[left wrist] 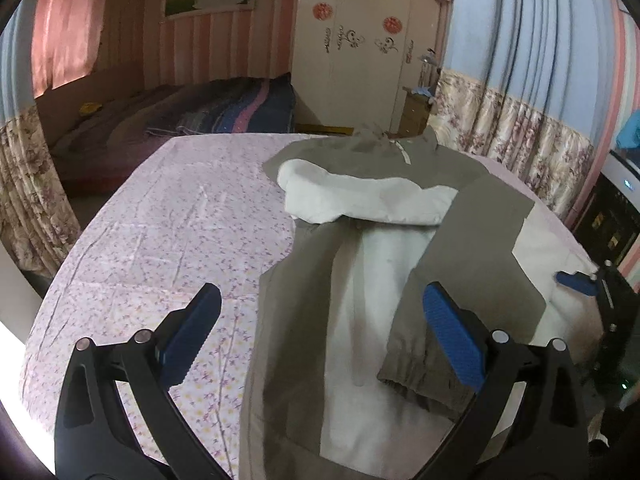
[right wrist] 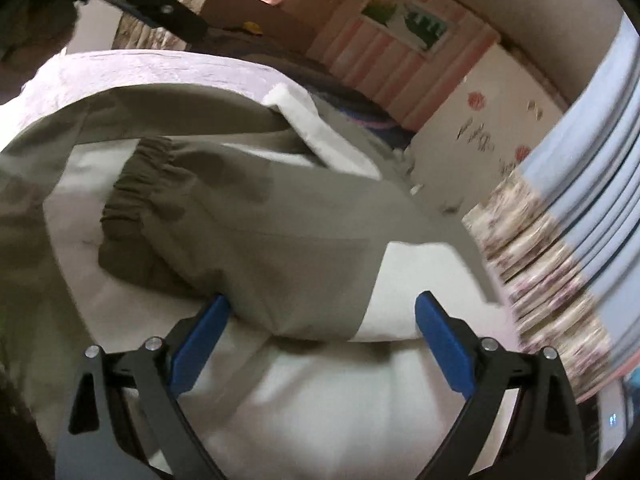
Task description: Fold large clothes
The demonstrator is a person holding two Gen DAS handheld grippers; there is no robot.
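Observation:
An olive and cream jacket point(left wrist: 360, 264) lies on the floral sheet point(left wrist: 168, 240), both sleeves folded across its body. My left gripper point(left wrist: 320, 320) is open and empty, hovering above the jacket's lower left part; one olive sleeve cuff point(left wrist: 416, 376) lies by its right finger. My right gripper point(right wrist: 322, 320) is open, low over the jacket's right side, with the folded sleeve point(right wrist: 260, 232) between and beyond its fingers; its cuff point(right wrist: 136, 196) points left. The right gripper also shows at the right edge of the left wrist view point(left wrist: 588, 280).
The sheet covers a bed or table with a free stretch left of the jacket. A second bed point(left wrist: 180, 120) with dark striped bedding stands behind. A white wardrobe point(left wrist: 360, 40) and floral curtains point(left wrist: 520, 132) lie beyond. A dark cabinet point(left wrist: 612, 220) stands at the right.

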